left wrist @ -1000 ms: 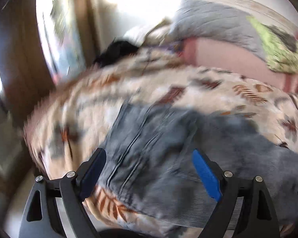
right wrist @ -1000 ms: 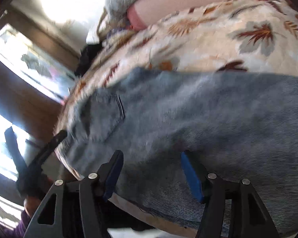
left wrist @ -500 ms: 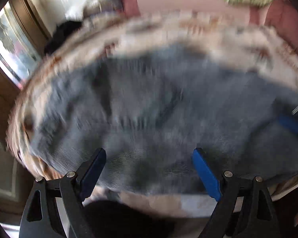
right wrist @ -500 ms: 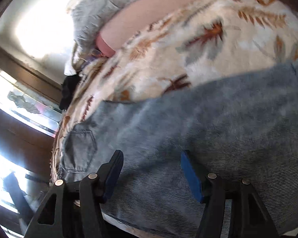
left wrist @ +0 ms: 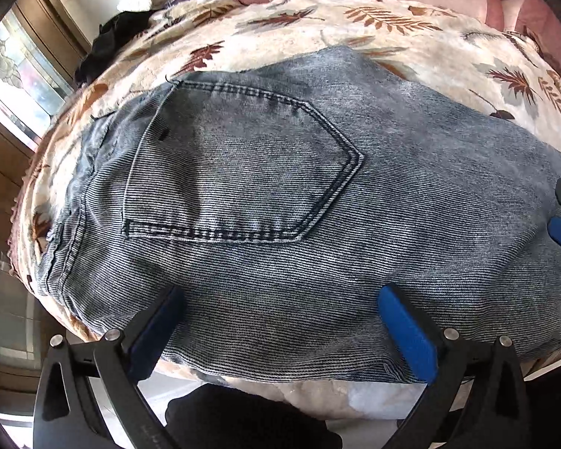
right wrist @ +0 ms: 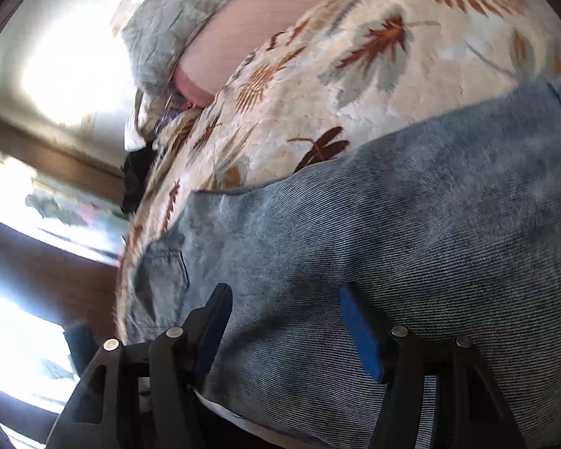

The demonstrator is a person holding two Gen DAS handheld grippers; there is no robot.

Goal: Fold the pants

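Jeans (left wrist: pixel 318 194) are spread pocket-up on the leaf-print blanket (left wrist: pixel 392 26), flattened, probably so a fold can be started. Both the left gripper (left wrist: pixel 280 318) and right gripper (right wrist: pixel 284 318) are held spread wide above the near edge, nothing pinched.

**Count of things in view**

One pair of jeans (left wrist: pixel 355 232), with one back pocket (left wrist: pixel 239 164) showing. One leaf-print blanket (left wrist: pixel 411 33) underneath. Two grippers: left (left wrist: pixel 280 321) and right (right wrist: pixel 284 321), two blue pads (left wrist: pixel 404 333) apiece. One pink cushion (right wrist: pixel 250 45), one grey pillow (right wrist: pixel 175 26), one dark garment (left wrist: pixel 108 45).
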